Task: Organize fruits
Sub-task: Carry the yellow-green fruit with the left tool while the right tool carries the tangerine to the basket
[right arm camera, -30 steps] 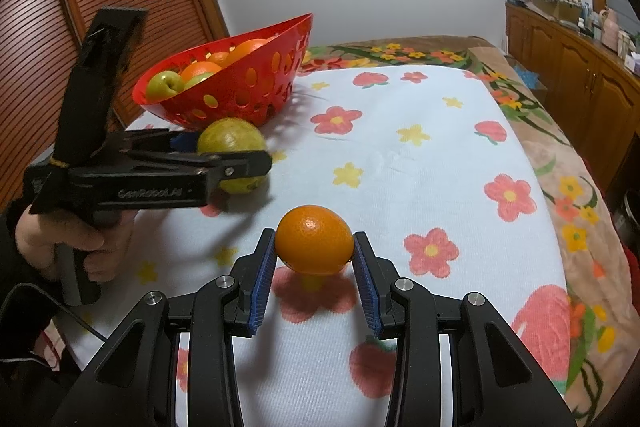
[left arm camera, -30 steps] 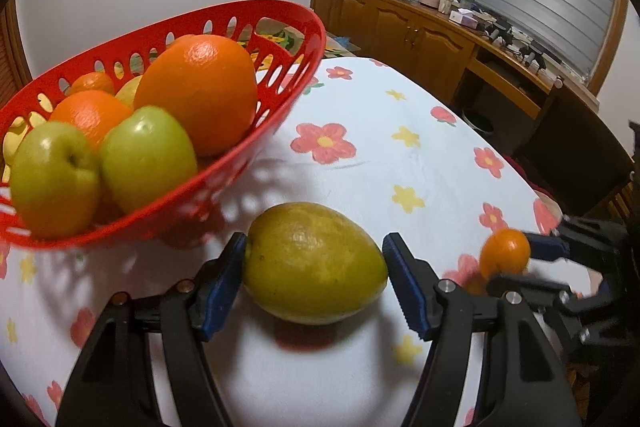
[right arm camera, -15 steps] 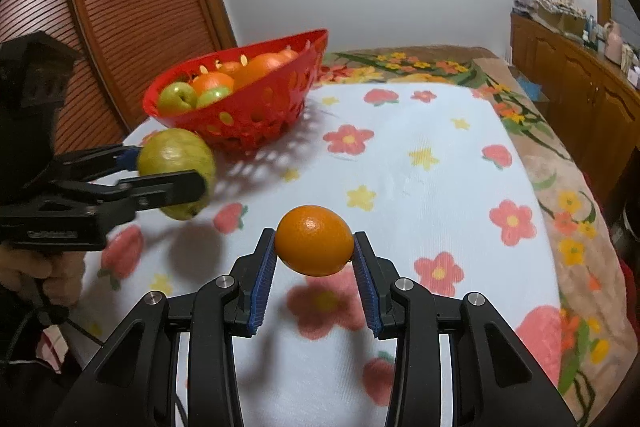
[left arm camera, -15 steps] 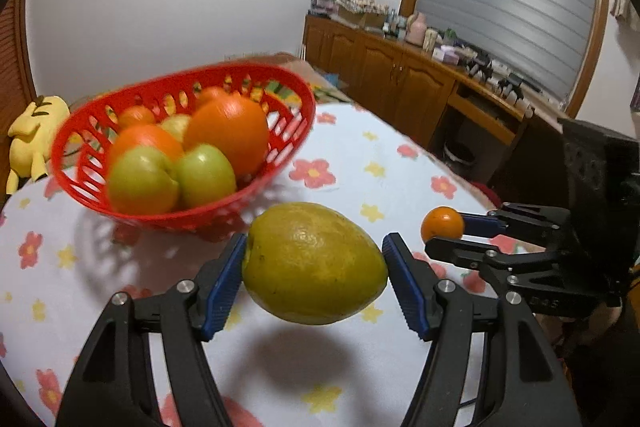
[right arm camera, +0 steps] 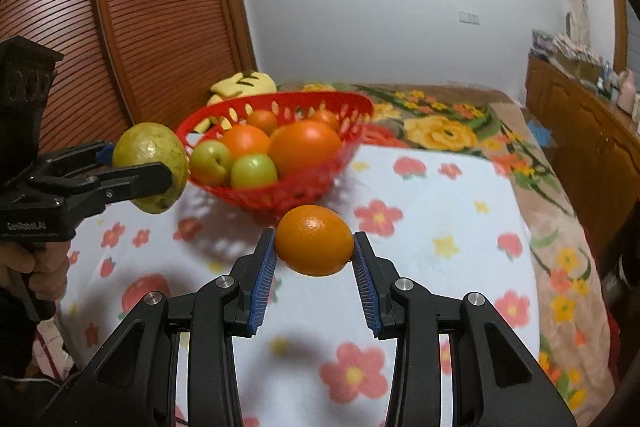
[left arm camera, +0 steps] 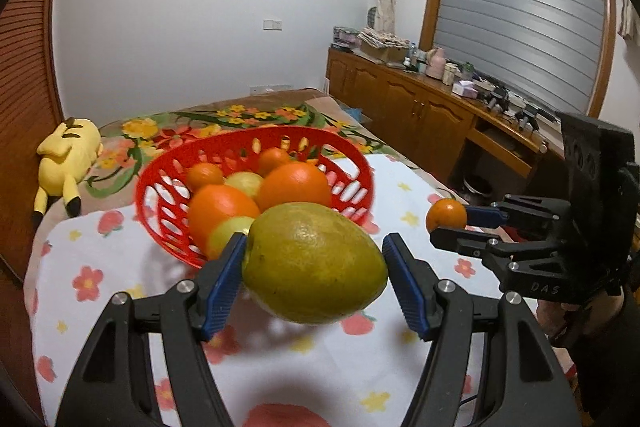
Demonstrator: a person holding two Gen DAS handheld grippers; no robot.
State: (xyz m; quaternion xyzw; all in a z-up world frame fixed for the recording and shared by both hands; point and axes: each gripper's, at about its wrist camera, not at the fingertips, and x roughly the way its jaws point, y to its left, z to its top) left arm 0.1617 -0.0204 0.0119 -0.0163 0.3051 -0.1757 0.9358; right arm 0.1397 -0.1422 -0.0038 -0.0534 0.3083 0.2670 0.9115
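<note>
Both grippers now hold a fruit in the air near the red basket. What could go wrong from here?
1. The red plastic basket is already heaped; a dropped fruit may roll off the large orange onto the floral tablecloth.
2. The left gripper pinches the big yellow-green fruit only at its ends, so it might slip.
3. The right gripper, holding the small orange, is close by; both heading for the basket could collide.

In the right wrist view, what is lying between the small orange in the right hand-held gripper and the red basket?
Only flowered tablecloth separates the small orange from the red basket; right wrist view.
</note>
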